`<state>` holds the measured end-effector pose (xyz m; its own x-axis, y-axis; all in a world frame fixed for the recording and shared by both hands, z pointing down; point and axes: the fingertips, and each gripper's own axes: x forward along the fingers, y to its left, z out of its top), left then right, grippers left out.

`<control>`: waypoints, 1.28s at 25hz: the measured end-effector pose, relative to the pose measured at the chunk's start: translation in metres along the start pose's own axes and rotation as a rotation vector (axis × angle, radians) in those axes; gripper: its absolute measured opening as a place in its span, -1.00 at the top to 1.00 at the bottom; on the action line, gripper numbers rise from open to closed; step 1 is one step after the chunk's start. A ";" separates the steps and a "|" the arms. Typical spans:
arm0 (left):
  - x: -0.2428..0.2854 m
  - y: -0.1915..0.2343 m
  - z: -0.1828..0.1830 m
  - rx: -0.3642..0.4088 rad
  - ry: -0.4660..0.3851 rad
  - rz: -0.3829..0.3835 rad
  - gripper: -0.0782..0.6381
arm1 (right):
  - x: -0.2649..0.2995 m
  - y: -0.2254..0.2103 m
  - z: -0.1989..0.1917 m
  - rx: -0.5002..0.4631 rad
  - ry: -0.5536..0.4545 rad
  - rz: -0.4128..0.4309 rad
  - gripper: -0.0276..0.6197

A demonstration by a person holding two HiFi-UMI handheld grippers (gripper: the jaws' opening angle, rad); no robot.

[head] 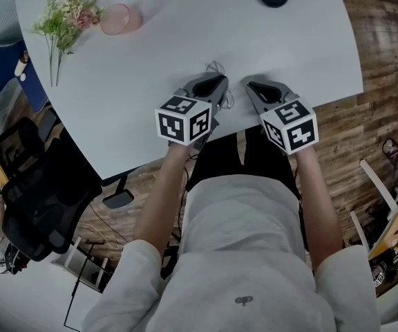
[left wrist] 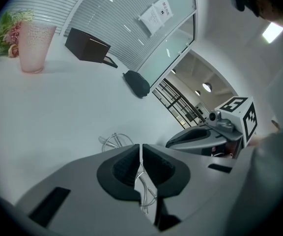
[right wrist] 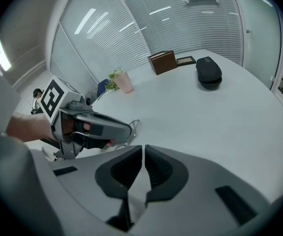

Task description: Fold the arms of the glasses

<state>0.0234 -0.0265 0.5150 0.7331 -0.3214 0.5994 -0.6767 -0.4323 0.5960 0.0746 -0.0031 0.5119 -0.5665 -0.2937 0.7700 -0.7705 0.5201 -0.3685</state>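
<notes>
Head view, entries?
— Left gripper [head: 218,83] and right gripper [head: 251,86]: tips near each other, over table [head: 150,61], close to its near edge. Glasses [head: 217,68]: thin wire, at the left tips.

Left gripper view?
— Jaws pressed together on a wire arm of the glasses. Rims show just ahead of the tips. Bare tabletop beyond, cup [left wrist: 33,45] well apart.

Right gripper view?
— Jaws a bare slit apart, nothing between. Glasses off to its left. Open tabletop ahead, case [right wrist: 209,73] far off.

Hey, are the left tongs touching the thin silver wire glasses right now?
Touching. The left gripper view shows the left tongs shut on a wire of the thin silver wire-frame glasses.
</notes>
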 end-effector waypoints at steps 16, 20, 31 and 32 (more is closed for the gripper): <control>-0.030 -0.006 0.003 0.048 -0.049 -0.006 0.71 | -0.010 0.024 0.017 -0.091 -0.010 -0.010 0.83; -0.045 -0.013 0.001 0.095 -0.049 -0.006 0.71 | -0.013 0.032 0.022 -0.131 -0.012 -0.010 0.84; -0.080 -0.026 0.016 0.101 -0.154 0.042 0.71 | -0.030 0.043 0.046 -0.257 -0.041 0.008 0.87; -0.082 -0.027 0.017 0.098 -0.164 0.051 0.71 | -0.032 0.044 0.046 -0.269 -0.040 0.016 0.88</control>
<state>-0.0175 -0.0026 0.4406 0.7046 -0.4746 0.5276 -0.7094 -0.4889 0.5076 0.0452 -0.0078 0.4473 -0.5927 -0.3125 0.7423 -0.6593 0.7176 -0.2244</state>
